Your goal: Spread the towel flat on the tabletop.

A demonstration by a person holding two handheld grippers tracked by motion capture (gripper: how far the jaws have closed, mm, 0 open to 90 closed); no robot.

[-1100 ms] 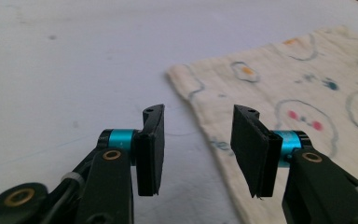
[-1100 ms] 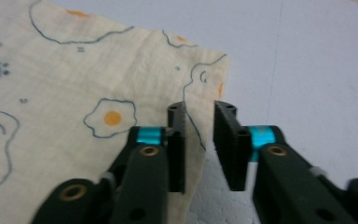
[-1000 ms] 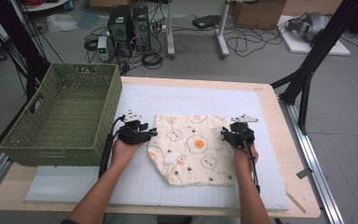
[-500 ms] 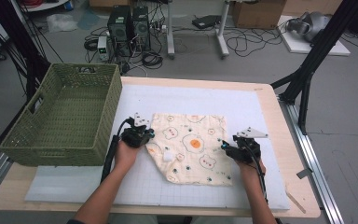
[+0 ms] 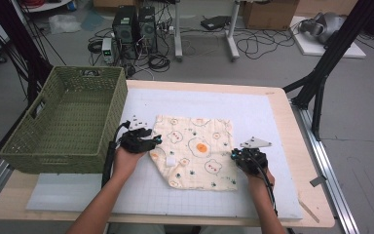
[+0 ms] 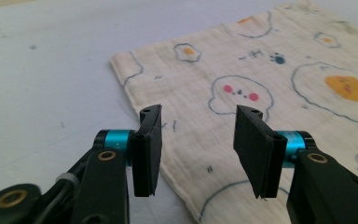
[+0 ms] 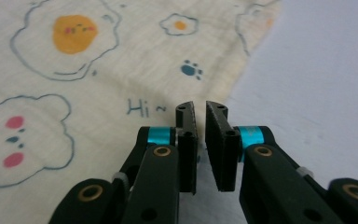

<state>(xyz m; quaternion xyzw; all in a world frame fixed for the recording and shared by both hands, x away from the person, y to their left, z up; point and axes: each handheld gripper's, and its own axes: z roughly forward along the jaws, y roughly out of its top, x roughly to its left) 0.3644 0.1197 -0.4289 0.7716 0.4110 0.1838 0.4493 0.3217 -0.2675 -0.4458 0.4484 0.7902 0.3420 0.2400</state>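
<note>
A cream cloth (image 5: 195, 151) printed with fried eggs and bears lies flat on the white mat (image 5: 272, 112). My left gripper (image 5: 155, 141) is at the cloth's left edge. In the left gripper view its jaws (image 6: 198, 116) stand wide apart just above the cloth (image 6: 261, 70), hold nothing, and have just been opening. My right gripper (image 5: 234, 157) sits at the cloth's right edge, near its front corner. In the right gripper view the jaws (image 7: 199, 108) have just been closing to a narrow slit over the cloth's edge (image 7: 74, 70), with nothing pinched between the pads.
A green woven basket (image 5: 53, 161) stands at the table's left, close beside my left hand. The wooden table edge (image 5: 302, 146) runs along the right of the mat. Black frame legs, cables and computer cases are on the floor beyond the table.
My right gripper slid along the cloth's right edge toward the near side of the table. The left hand stayed about where it was. The cloth lies a little flatter.
</note>
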